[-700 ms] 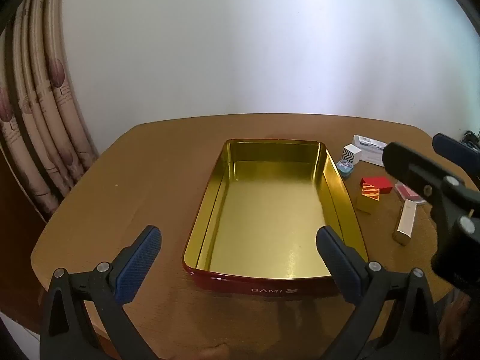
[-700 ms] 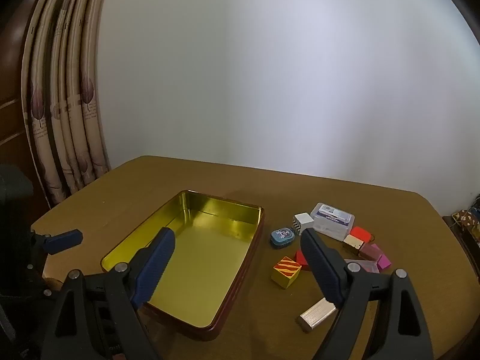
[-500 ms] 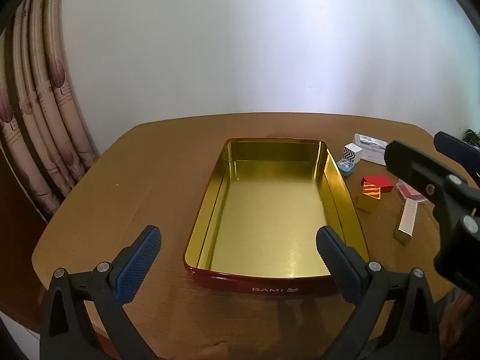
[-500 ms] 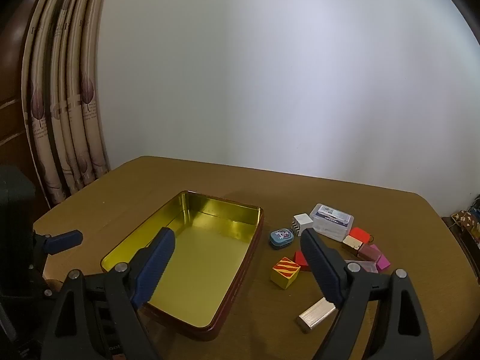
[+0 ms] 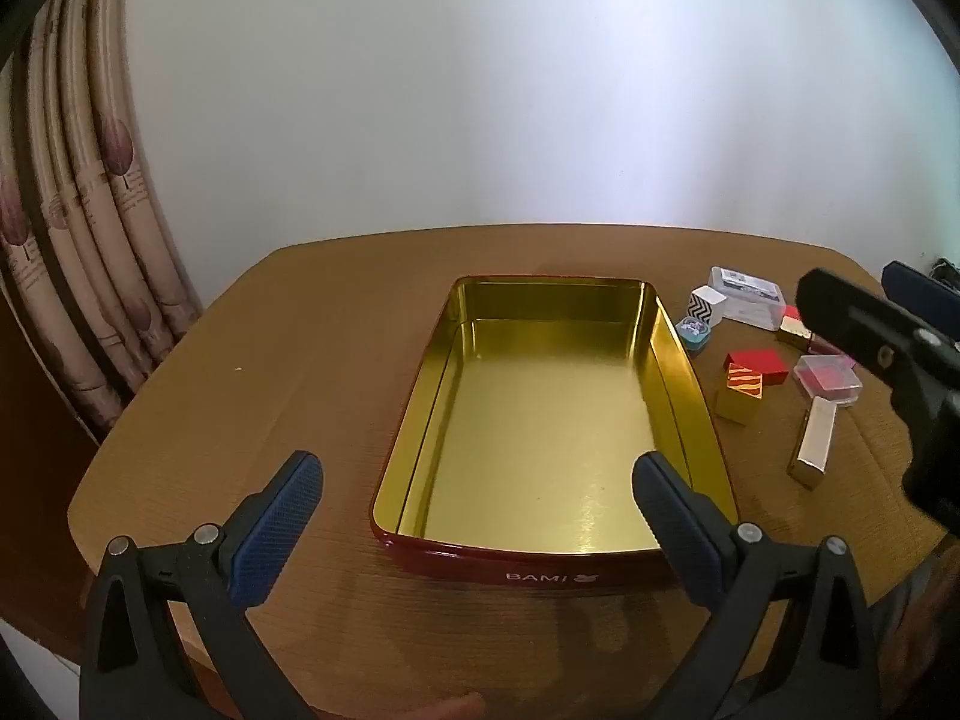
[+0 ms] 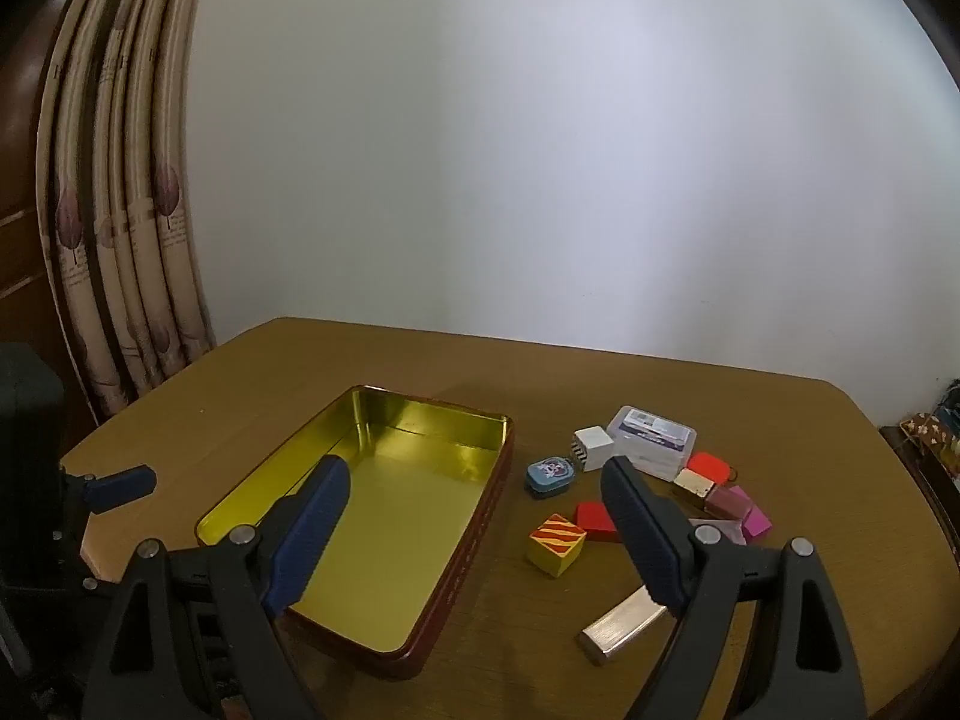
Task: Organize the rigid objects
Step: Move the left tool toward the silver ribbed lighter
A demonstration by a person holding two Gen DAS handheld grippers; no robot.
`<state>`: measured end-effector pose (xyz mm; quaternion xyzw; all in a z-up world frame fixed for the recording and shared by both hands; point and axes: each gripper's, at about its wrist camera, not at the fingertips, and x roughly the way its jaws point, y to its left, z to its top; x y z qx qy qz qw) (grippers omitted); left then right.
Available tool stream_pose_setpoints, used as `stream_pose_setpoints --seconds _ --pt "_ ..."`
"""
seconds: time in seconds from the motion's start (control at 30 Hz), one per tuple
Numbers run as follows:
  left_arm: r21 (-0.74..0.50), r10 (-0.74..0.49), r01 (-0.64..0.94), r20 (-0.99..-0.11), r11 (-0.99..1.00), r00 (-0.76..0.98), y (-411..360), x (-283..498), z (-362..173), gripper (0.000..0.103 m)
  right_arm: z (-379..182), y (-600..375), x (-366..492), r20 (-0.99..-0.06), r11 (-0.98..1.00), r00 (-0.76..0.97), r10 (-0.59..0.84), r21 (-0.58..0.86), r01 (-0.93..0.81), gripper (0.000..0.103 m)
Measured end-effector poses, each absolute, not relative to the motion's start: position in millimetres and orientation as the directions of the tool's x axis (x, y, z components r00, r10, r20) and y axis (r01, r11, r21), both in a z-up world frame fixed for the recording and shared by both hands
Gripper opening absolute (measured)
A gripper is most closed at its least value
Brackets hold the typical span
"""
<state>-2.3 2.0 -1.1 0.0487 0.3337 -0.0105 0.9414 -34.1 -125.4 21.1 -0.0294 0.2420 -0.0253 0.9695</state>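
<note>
An empty red tin with a gold inside [image 5: 540, 414] [image 6: 384, 516] lies in the middle of the wooden table. To its right lies a cluster of small things: a yellow block with red stripes [image 6: 557, 543] [image 5: 741, 393], a red block [image 6: 595, 521], a small blue tin [image 6: 549, 476], a black-and-white cube [image 6: 593, 448], a clear plastic case [image 6: 651, 439] and a silver bar [image 6: 624, 624] [image 5: 815, 443]. My left gripper [image 5: 477, 516] hangs open over the tin's near end, holding nothing. My right gripper [image 6: 480, 531] is open and empty above the tin's right side.
Pink and orange small boxes [image 6: 735, 501] lie at the right of the cluster. A curtain [image 5: 78, 276] hangs to the left of the table, against a white wall. The table's front edge [image 5: 150, 618] runs just below my left gripper.
Both views have shifted slightly; the tin and the small objects lie where they were. Both grippers have stayed open.
</note>
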Motion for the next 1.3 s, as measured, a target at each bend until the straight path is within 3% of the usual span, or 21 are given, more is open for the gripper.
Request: stream_pose_setpoints --seconds 0.67,1.03,1.3 --pt "0.103 0.03 0.043 -0.616 0.994 0.787 -13.4 -14.0 16.9 0.102 33.6 -171.7 -45.6 -0.462 0.993 0.88 -0.113 -0.022 0.117 0.088" --pt "0.151 0.0 0.123 -0.629 0.981 0.777 -55.9 -25.0 32.3 0.103 25.0 -279.2 -51.8 -0.477 0.947 0.828 -0.296 -0.034 0.319 0.088" --pt "0.13 -0.089 0.234 -0.67 0.964 0.737 -109.1 -23.5 36.1 0.103 5.3 -374.1 -60.2 -0.527 0.868 0.733 -0.43 -0.019 0.496 0.088"
